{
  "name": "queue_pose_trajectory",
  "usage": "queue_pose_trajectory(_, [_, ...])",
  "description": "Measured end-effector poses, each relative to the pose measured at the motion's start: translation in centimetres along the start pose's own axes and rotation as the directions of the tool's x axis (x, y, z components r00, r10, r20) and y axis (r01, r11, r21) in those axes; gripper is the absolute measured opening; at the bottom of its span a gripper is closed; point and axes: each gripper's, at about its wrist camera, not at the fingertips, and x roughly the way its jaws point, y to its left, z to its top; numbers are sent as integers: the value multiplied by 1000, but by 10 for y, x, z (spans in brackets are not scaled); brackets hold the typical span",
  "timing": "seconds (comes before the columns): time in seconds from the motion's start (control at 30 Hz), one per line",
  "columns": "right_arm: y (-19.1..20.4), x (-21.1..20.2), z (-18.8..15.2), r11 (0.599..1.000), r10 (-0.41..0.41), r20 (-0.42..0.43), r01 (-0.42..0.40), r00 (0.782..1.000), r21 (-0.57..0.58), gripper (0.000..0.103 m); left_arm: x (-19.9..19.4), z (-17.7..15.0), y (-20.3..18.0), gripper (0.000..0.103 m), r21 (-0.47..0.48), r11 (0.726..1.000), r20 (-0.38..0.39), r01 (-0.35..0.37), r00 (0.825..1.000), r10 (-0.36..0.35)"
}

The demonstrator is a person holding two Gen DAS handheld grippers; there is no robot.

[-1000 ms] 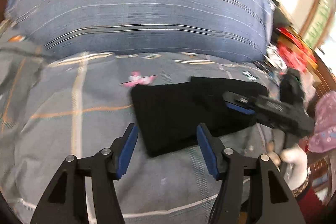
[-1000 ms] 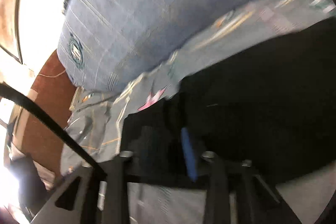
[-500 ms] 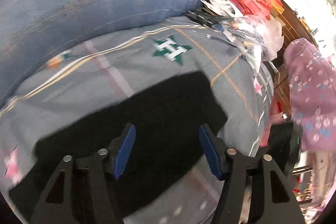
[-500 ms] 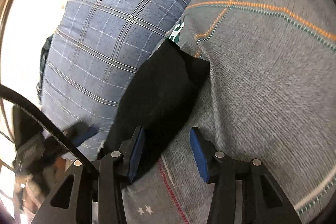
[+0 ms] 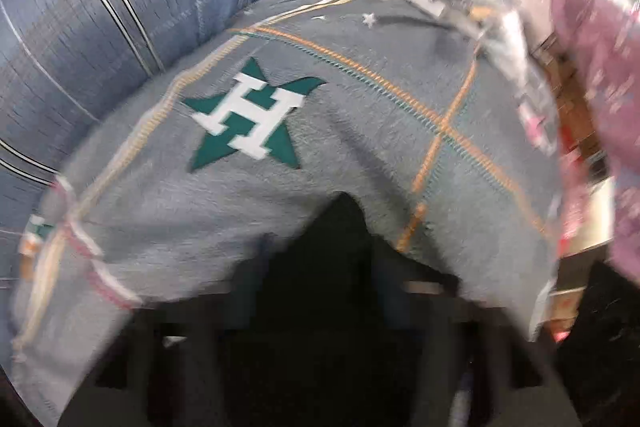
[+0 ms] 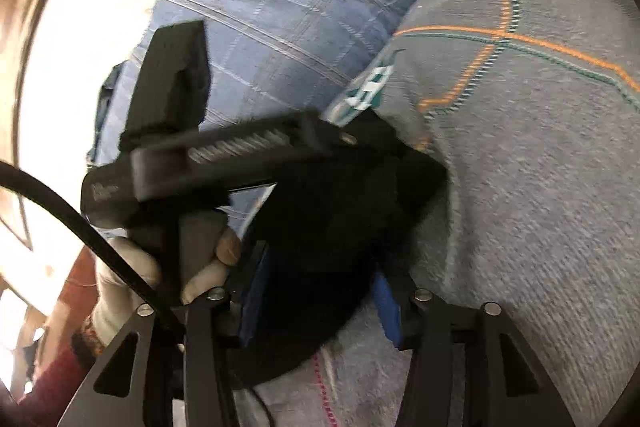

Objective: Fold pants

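Only in the right wrist view, left gripper (image 6: pixel 360 163) over black pants (image 6: pixel 340 227), gloved hand (image 6: pixel 132 267)

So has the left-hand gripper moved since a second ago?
Yes. The left gripper has swung along the folded black pants towards the green star patch on the grey blanket, its jaws closing on the pants' corner.

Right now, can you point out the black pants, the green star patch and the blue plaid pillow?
black pants (image 6: pixel 340 211), right wrist view, middle of the bunched fabric.
green star patch (image 5: pixel 248 115), left wrist view, on the white H.
blue plaid pillow (image 6: pixel 280 11), right wrist view, its broad face.
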Motion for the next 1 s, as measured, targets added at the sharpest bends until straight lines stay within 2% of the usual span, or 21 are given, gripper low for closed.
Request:
queue_pose_trajectory(0.03, [-3,-4,-1,1000,-1,-7,1,1000,0,26,-5,-1,0,17,1,1000,10,5,1000,-5])
queue_pose_trajectory(0.1, [0,-7,-1,1000,4,-9,-4,1000,-6,20,-29,-8,7,16,-26,999,67,38,997,-36])
queue_pose_trajectory(0.23, [43,-17,-6,991,9,-1,-9,1000,-130,18,-83,-29,18,16,-89,991,183,98,980,-80])
queue_pose_trajectory(0.33, [80,-20,-13,974,31,-17,-34,999,-222,17,-129,-55,34,16,-138,981,270,135,958,-93])
queue_pose_trajectory(0.43, [122,-15,-27,945,67,-65,-84,996,-317,16,-174,-98,63,16,-211,963,344,170,935,-90])
queue_pose_trajectory(0.53, [160,2,-44,912,87,-124,-130,988,-390,15,-201,-146,100,16,-300,934,389,195,919,-67])
queue_pose_trajectory(0.6, [181,10,-69,883,93,-176,-163,980,-440,15,-214,-188,130,16,-379,902,416,206,909,-33])
queue_pose_trajectory(0.7, [211,38,-100,840,72,-260,-199,963,-505,15,-213,-231,162,16,-468,850,439,241,898,-13])
queue_pose_trajectory(0.83, [239,75,-141,773,-15,-326,-196,945,-603,15,-197,-283,194,16,-554,783,457,281,890,3])
queue_pose_trajectory(0.87, [243,83,-151,755,-44,-337,-190,940,-628,15,-191,-296,202,16,-583,758,457,292,889,9])
queue_pose_trajectory(0.93, [246,99,-168,720,-99,-361,-183,927,-670,18,-185,-314,211,23,-611,724,466,321,885,0])
queue_pose_trajectory(1.0, [244,106,-184,685,-137,-372,-183,918,-706,26,-182,-335,218,32,-626,686,497,369,867,-13])
